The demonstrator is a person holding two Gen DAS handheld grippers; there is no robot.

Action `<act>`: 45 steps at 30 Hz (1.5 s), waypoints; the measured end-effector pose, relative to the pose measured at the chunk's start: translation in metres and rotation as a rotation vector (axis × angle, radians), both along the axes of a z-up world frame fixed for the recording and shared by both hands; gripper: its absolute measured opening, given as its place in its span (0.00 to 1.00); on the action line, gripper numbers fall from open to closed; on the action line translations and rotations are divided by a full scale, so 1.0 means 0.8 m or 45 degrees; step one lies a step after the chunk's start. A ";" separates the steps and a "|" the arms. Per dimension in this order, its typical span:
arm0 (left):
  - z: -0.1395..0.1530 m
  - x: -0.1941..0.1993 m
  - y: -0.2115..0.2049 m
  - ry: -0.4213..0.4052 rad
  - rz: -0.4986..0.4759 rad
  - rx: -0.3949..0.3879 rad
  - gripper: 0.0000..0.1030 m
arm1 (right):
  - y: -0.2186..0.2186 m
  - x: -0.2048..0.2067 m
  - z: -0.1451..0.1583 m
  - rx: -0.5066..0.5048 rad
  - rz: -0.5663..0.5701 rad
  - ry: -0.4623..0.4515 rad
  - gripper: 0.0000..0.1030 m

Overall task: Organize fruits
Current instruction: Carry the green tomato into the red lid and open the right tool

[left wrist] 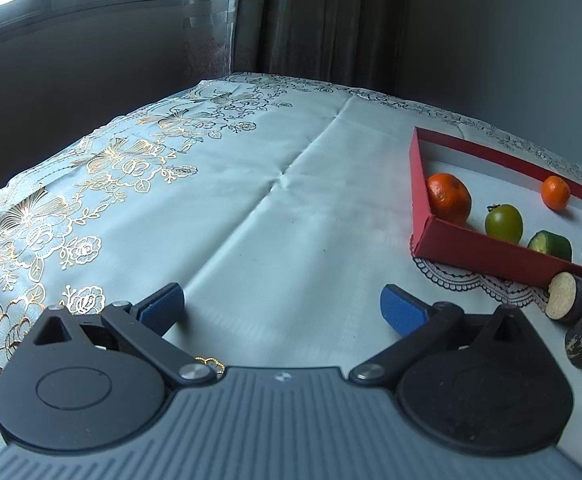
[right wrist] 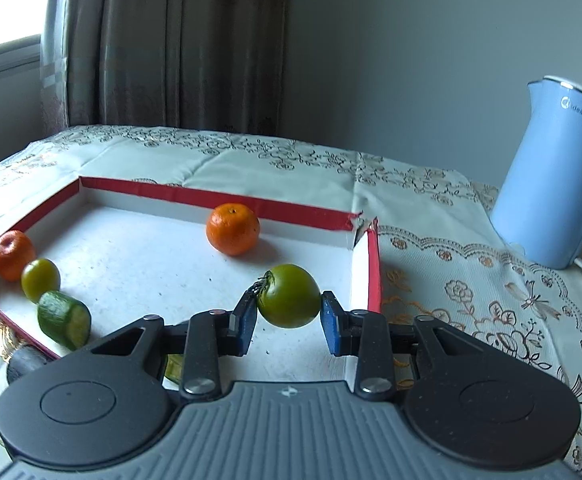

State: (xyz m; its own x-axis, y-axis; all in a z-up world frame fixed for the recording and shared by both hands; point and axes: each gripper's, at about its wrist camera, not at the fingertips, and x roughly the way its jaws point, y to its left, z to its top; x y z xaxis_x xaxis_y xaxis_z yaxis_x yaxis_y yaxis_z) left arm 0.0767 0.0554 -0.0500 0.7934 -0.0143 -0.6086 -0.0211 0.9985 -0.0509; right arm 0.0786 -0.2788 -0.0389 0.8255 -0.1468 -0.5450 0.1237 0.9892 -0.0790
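Clamped between the right gripper's (right wrist: pixel 289 320) blue pads, a green tomato (right wrist: pixel 289 296) hung above the red-walled tray (right wrist: pixel 227 200), near its torn corner. Two oranges, another green tomato and cucumber pieces lay inside. The left gripper (left wrist: pixel 283 308) hovered empty, jaws apart, over the desk (left wrist: pixel 251 200). Released too high, the round fruit could roll out through that gap.

From the left wrist we look low across the surface (left wrist: pixel 251 200), the red tray (left wrist: pixel 421 184) off right. From the right wrist we sit close above that tray (right wrist: pixel 227 196); both views share it.
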 end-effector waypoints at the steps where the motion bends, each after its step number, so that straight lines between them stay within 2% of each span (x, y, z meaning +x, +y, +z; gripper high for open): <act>1: 0.000 0.000 0.000 0.001 0.002 0.002 1.00 | 0.000 0.001 -0.001 -0.001 0.001 0.002 0.33; 20: -0.001 0.001 0.000 0.008 0.018 0.017 1.00 | -0.004 0.002 -0.011 0.009 -0.038 0.013 0.34; 29: 0.000 0.000 0.000 0.009 0.031 0.022 1.00 | -0.008 -0.043 0.003 0.029 -0.042 -0.064 0.35; 30: 0.000 0.000 0.000 0.009 0.032 0.023 1.00 | -0.009 -0.052 0.004 0.035 -0.037 -0.072 0.36; 32: -0.001 0.000 -0.001 0.010 0.032 0.027 1.00 | -0.013 -0.071 0.006 0.050 -0.030 -0.087 0.46; 34: -0.001 0.000 -0.001 0.010 0.033 0.029 1.00 | -0.016 -0.095 0.007 0.056 -0.028 -0.112 0.68; 37: 0.000 0.001 -0.003 0.014 0.038 0.041 1.00 | -0.024 -0.126 0.003 0.055 -0.005 -0.130 0.69; 42: 0.000 0.001 -0.008 0.019 0.045 0.080 1.00 | -0.046 -0.153 -0.011 0.087 -0.023 -0.086 0.69; 45: -0.001 0.001 -0.008 0.020 0.048 0.091 1.00 | -0.059 -0.154 -0.020 0.144 -0.060 -0.058 0.75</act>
State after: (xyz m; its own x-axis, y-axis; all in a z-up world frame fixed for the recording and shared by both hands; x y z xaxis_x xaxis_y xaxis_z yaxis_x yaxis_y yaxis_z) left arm 0.0771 0.0488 -0.0506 0.7827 0.0590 -0.6196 -0.0587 0.9981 0.0210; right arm -0.0446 -0.3264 -0.0546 0.8436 -0.1255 -0.5221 0.1710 0.9845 0.0398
